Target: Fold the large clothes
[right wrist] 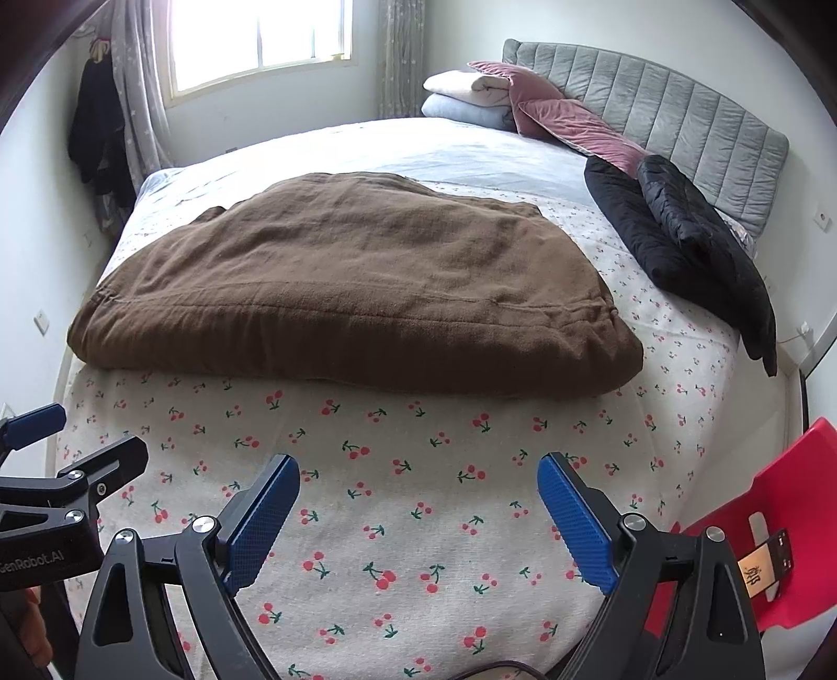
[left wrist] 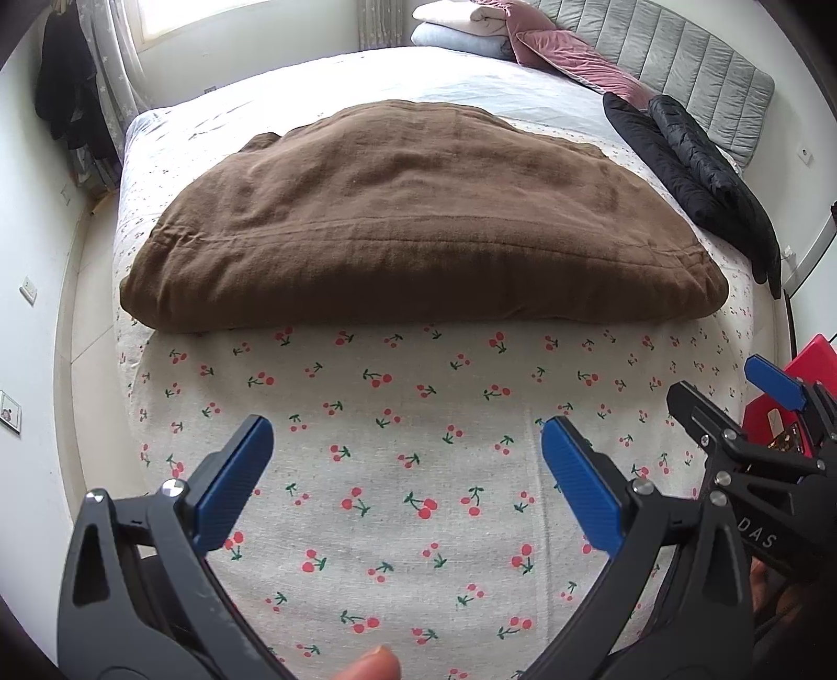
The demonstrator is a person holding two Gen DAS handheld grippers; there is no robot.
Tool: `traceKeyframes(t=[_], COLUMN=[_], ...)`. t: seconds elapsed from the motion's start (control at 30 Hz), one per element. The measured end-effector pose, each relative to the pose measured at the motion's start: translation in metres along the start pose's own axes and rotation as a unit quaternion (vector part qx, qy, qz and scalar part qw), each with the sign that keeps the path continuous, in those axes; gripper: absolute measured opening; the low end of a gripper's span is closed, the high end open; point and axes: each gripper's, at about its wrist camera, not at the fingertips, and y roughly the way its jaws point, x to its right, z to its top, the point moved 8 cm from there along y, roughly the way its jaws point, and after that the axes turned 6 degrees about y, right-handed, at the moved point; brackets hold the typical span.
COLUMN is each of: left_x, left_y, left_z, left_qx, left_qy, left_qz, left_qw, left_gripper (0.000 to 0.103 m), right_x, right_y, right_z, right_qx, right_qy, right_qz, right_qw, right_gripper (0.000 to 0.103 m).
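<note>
Left gripper (left wrist: 408, 460) and right gripper (right wrist: 418, 497), each spread wide and released, blue pads apart over the cherry-print sheet (left wrist: 418, 523) of the bed (right wrist: 397, 151), holding nothing and clear of the fabric. Folded brown garment (left wrist: 418, 219) lies flat across the middle of the bed, its thick folded edge facing the grippers, apart from both. Left view: right gripper enters at the right edge, a fingertip (left wrist: 374, 667) shows at the bottom edge, and only a corner of the red chair (left wrist: 808, 366) appears. Right view: left gripper enters at the left edge, the chair (right wrist: 774, 523) is shown more fully with a small card on it, and the window (right wrist: 261, 36) is in frame. Black jackets (right wrist: 680, 235) lie on the bed to the right of the garment, before the grey headboard (right wrist: 680, 104); pink pillows (right wrist: 565, 120) and folded bedding (right wrist: 460, 99) lie at the far end. Garment's far edge is hard to make out; card print illegible
</note>
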Motion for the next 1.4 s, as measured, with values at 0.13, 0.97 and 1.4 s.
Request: traceKeyframes(t=[0.13,0.97,1.4], left_x=[0.0016,0.0071,0.006], left_y=[-0.0001,-0.0025,-0.0007], left_z=[-0.0001,-0.0007,-0.0013], left_qx=[-0.001,0.0,-0.002], left_qy=[0.0,0.004,0.004], left_qz=[0.0,-0.004,-0.004], left_qw=[1.0,1.0,1.0], left_gripper=[0.102,0.102,0.102], right_x=[0.0001,-0.001,-0.002], right_y=[0.0005,0.0031,0.0053], right_z=[-0.0003,-0.0033,-0.0051], right_qx=[-0.002,-0.01,-0.014], right_qy=[0.002,0.0,-0.003], right_qz=[0.002,0.003,0.005], right_qw=[1.0,1.0,1.0], right_gripper=[0.093,0.093,0.093])
